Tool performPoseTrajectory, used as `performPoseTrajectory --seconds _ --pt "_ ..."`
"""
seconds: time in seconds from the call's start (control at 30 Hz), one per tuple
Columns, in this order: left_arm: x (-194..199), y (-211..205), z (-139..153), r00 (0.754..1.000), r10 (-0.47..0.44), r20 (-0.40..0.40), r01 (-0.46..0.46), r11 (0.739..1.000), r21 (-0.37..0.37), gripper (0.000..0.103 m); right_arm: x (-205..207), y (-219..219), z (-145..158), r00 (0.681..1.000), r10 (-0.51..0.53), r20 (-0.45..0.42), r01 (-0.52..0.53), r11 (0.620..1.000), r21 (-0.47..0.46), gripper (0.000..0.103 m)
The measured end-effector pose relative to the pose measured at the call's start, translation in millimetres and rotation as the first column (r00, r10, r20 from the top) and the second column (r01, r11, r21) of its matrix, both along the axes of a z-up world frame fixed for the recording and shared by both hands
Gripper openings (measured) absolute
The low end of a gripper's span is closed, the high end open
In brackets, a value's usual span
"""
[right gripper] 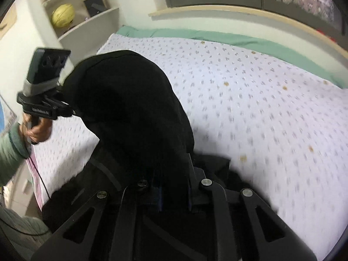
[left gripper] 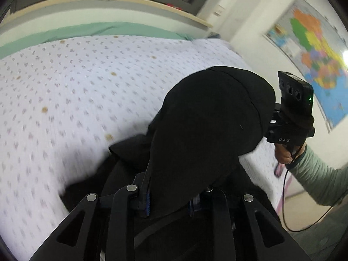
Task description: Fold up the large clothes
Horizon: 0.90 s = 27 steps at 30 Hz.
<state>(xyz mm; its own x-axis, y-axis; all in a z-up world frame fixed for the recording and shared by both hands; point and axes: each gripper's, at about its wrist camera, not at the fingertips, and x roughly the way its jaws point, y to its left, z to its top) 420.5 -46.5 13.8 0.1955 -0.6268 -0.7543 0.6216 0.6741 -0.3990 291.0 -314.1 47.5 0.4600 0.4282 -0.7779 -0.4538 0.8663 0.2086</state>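
A large black garment [left gripper: 208, 126] hangs stretched between both grippers above the bed; it also fills the middle of the right wrist view [right gripper: 130, 113]. My left gripper [left gripper: 171, 200] is shut on one edge of the garment, its fingers mostly buried in cloth. My right gripper [right gripper: 174, 195] is shut on the other edge. The right gripper's body shows in the left wrist view [left gripper: 291, 108] at the garment's far side, and the left gripper's body shows in the right wrist view [right gripper: 43, 91]. The garment's lower part trails onto the bed.
The bed [left gripper: 65, 100] has a white sheet with small purple dots and a green blanket [right gripper: 217, 35] along the far side under a window sill. A wall map [left gripper: 315, 50] hangs right; shelves with a yellow ball [right gripper: 63, 15] stand left.
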Motion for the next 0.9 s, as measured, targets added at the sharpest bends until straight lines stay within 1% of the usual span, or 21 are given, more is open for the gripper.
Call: performPoseTrajectory --seconds 0.03,0.07,0.13,0.17,0.2,0.23,0.3,0.33,0.4,0.47,0.5,0.53,0.57,0.6,0.63,0.67,0.73,0.77,0.8,0.83,0.9 --pt "-19.3 0.2 0.4 1.000 -0.005 0.013 0.004 1.000 0.029 0.026 -22.9 8.1 -6.1 1.000 -0.010 0.006 0.010 0.999 -0.030 0.019" --pt "-45.9 -2.7 -5.4 1.000 -0.010 0.024 0.008 0.997 0.080 0.028 -43.7 11.5 -13.0 1.000 -0.019 0.005 0.019 0.998 -0.058 0.019" --pt "-76.2 -6.6 -20.9 1.000 -0.010 0.020 0.007 0.991 0.137 0.033 -77.0 16.8 -31.2 0.999 -0.045 -0.023 0.043 0.996 -0.084 0.019" --pt "-92.1 -9.6 -33.9 1.000 -0.010 0.005 0.009 0.986 0.167 0.035 -95.8 19.2 -46.4 0.997 -0.065 -0.047 0.060 0.993 -0.105 0.019" --pt "-107.3 -11.4 -53.3 1.000 0.000 -0.020 0.004 0.979 0.205 0.039 -104.1 22.0 -57.5 0.995 -0.074 -0.069 0.066 0.991 -0.114 0.020" --pt "-120.3 -11.7 -75.1 0.998 0.020 -0.060 -0.004 0.969 0.246 0.040 -118.1 18.1 -71.9 0.991 -0.085 -0.102 0.072 0.989 -0.125 0.020" --pt "-142.6 -9.2 -99.1 0.994 0.038 -0.105 -0.006 0.957 0.289 0.039 -138.1 16.6 -95.6 0.978 -0.114 -0.174 0.091 0.987 -0.134 0.022" --pt "-156.4 -5.8 -104.8 0.994 0.045 -0.100 -0.012 0.950 0.312 0.040 -147.6 14.0 -103.1 0.969 -0.128 -0.210 0.102 0.986 -0.133 0.022" --pt "-173.1 3.7 -103.6 0.991 0.054 -0.122 -0.012 0.947 0.320 0.040 -161.1 7.8 -104.3 0.958 -0.152 -0.245 0.121 0.983 -0.137 0.022" --pt "-185.1 19.3 -89.6 0.987 0.063 -0.150 -0.017 0.957 0.291 0.040 -169.5 -0.8 -90.2 0.953 -0.168 -0.252 0.143 0.983 -0.115 0.023" --pt "-187.7 25.2 -82.5 0.987 0.067 -0.149 -0.023 0.961 0.276 0.040 -172.6 -5.3 -86.1 0.954 -0.172 -0.247 0.152 0.983 -0.099 0.025" --pt "-189.6 33.0 -70.2 0.988 0.073 -0.137 -0.037 0.967 0.251 0.040 -171.9 -7.1 -70.9 0.955 -0.181 -0.234 0.168 0.983 -0.074 0.031" --pt "-189.1 36.8 -62.9 0.989 0.077 -0.128 -0.045 0.971 0.236 0.040 -170.5 -5.2 -56.3 0.958 -0.184 -0.220 0.179 0.983 -0.043 0.039" --pt "-186.1 42.9 -48.3 0.990 0.088 -0.112 -0.064 0.978 0.201 0.040 -167.9 -4.7 -40.3 0.963 -0.186 -0.194 0.190 0.982 0.005 0.044" --pt "-179.7 44.7 -39.7 0.990 0.098 -0.102 -0.079 0.982 0.172 0.040 -162.6 -2.2 -22.3 0.969 -0.196 -0.152 0.207 0.976 0.061 0.050" --pt "-174.0 45.5 -29.5 0.990 0.108 -0.094 -0.095 0.986 0.136 0.040 -157.5 4.2 -13.0 0.970 -0.204 -0.133 0.217 0.972 0.088 0.051" --pt "-159.4 46.4 -8.4 0.987 0.131 -0.090 -0.130 0.991 0.019 0.041 -135.1 17.7 4.7 0.969 -0.215 -0.118 0.232 0.960 0.156 0.054" --pt "-148.6 45.9 -0.8 0.983 0.152 -0.099 -0.157 0.987 -0.044 0.041 -125.5 23.9 5.9 0.968 -0.221 -0.121 0.240 0.954 0.180 0.055" --pt "-140.9 44.0 1.9 0.980 0.166 -0.108 -0.174 0.982 -0.075 0.042 -116.2 27.1 3.8 0.966 -0.225 -0.127 0.245 0.955 0.170 0.055" --pt "-134.0 38.4 1.7 0.978 0.177 -0.113 -0.187 0.978 -0.091 0.042 -106.3 38.9 -5.6 0.964 -0.227 -0.136 0.244 0.962 0.126 0.055" --pt "-122.5 22.0 -11.6 0.971 0.190 -0.143 -0.202 0.976 -0.079 0.042 -96.1 55.9 -32.1 0.959 -0.217 -0.181 0.229 0.973 0.043 0.055"
